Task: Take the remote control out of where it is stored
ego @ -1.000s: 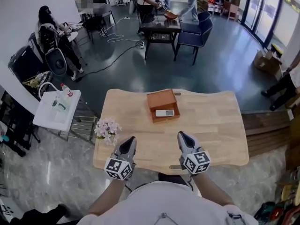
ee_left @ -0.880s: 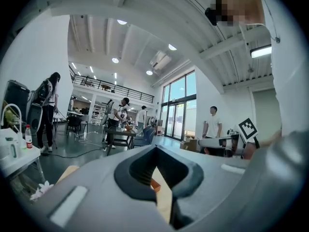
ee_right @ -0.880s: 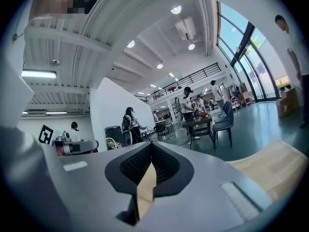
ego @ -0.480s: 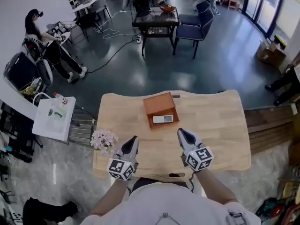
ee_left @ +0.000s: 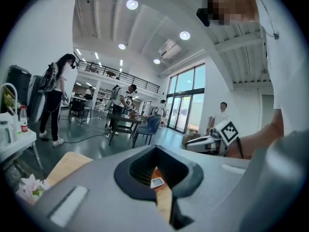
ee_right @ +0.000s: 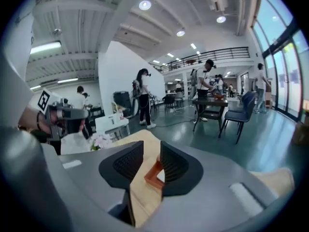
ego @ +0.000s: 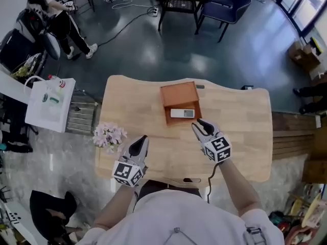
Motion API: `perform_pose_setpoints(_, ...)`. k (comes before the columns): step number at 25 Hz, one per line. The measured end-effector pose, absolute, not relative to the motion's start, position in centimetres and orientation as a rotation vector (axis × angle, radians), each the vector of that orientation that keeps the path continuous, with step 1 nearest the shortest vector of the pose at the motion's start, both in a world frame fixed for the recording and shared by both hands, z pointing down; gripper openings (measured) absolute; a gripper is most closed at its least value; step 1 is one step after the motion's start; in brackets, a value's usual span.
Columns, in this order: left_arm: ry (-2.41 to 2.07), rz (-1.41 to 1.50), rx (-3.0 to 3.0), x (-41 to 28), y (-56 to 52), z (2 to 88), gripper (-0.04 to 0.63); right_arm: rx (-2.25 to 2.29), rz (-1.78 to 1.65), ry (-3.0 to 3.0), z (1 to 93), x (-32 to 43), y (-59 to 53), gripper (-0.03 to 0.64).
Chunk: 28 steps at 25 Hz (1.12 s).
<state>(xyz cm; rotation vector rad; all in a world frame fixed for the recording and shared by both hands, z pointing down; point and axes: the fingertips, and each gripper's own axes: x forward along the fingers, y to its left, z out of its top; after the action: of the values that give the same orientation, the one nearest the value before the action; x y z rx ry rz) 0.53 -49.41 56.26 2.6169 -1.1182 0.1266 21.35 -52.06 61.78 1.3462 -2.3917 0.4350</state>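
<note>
Plainly, the remote control [ego: 182, 113] lies flat at the near end of the open wooden tray [ego: 176, 93], easy to lift out. Just short of the tray, the right gripper [ego: 200, 125] tips down toward it, seemingly to reach in. Its fingers [ee_right: 124, 164] have just been parting to a narrow gap, with nothing between them. Well back from the tray, the left gripper [ego: 140, 143] sits level, fingers together, empty.

Our head camera looks steeply down at the table [ego: 133, 101]; both gripper cameras face the box [ego: 178, 97] beyond their jaws.
</note>
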Motion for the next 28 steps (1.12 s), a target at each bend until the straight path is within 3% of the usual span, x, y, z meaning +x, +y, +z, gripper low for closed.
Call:
perform_pose_setpoints(10,-1.254,0.201,2.422,-7.2,-51.4,63.9,0.002,0.746,0.401,-1.979,82.5,18.4,-62.0,0.285)
perform_pose_setpoints(20,-1.312,0.252,2.272,-10.6,-51.2,69.5,0.002,0.35,0.345,-1.626,95.7,19.4,-64.0,0.367)
perform_pose_setpoints(28,-1.308,0.252,2.239,-10.9,-50.8,71.2,0.002,0.294,0.268,-1.547,96.9,19.8,-63.6,0.334)
